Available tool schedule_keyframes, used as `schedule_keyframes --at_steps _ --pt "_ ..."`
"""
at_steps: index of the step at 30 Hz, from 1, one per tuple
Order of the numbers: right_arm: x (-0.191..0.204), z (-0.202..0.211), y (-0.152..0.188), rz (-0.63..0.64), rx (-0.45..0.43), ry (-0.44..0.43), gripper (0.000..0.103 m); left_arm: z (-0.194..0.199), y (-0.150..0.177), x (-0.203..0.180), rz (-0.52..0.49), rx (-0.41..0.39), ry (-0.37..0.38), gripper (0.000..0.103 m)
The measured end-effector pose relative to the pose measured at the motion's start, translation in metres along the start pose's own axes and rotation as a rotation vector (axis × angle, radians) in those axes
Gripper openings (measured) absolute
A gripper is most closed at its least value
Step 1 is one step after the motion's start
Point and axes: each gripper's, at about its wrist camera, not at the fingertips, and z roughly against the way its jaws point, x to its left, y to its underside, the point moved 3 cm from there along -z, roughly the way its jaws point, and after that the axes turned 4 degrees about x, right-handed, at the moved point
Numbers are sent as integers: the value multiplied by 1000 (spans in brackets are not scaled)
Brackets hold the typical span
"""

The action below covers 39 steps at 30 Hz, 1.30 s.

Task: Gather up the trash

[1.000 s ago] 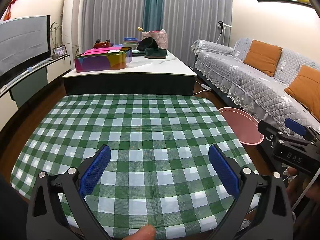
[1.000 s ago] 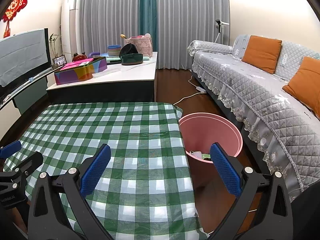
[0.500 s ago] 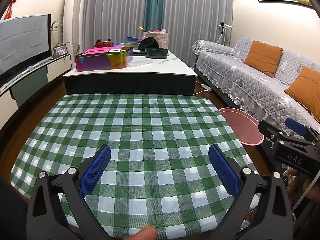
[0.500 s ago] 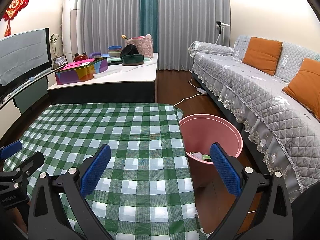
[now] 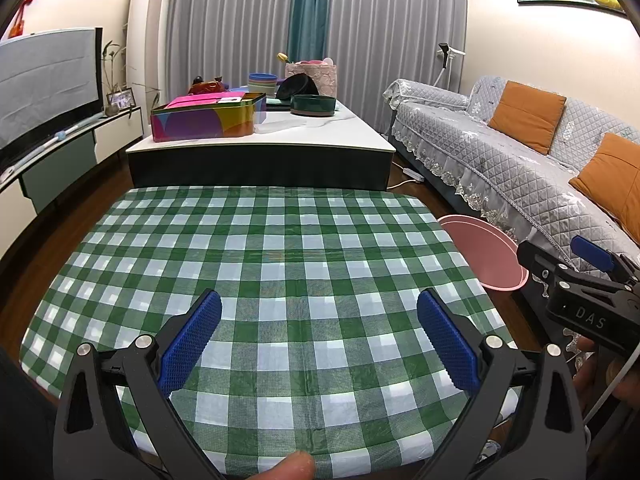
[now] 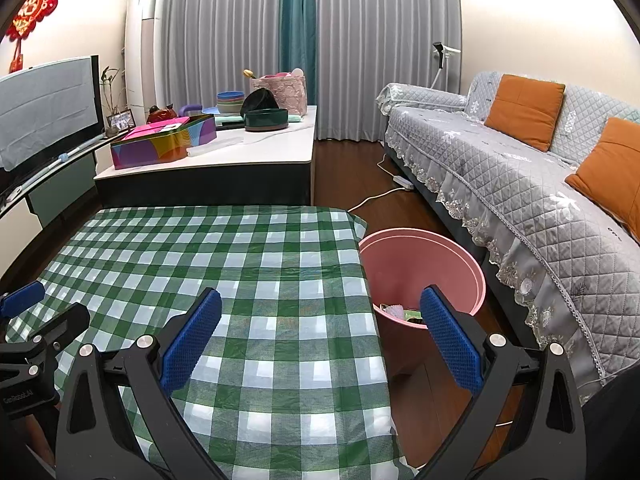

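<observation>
A pink bin stands on the floor at the table's right side, with a few scraps of trash at its bottom. Its rim also shows in the left wrist view. My left gripper is open above the near part of the green checked tablecloth, nothing between its blue pads. My right gripper is open over the table's right edge, its right pad in front of the bin. No trash shows on the cloth. Each gripper appears at the edge of the other's view.
A coffee table behind carries a colourful tin box, stacked bowls, a dark green dish and a pink basket. A grey quilted sofa with orange cushions runs along the right. A TV stands left. A power strip lies on the floor.
Both grippers have drifted very slightly; the scene sits a little lower in the left view. Neither gripper has opened or shut.
</observation>
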Motion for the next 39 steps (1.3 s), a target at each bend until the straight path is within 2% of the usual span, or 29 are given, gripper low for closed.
schedule_keyframes --at_steps 39 --pt "0 0 0 2 4 0 98 0 0 -4 -13 -11 -13 95"
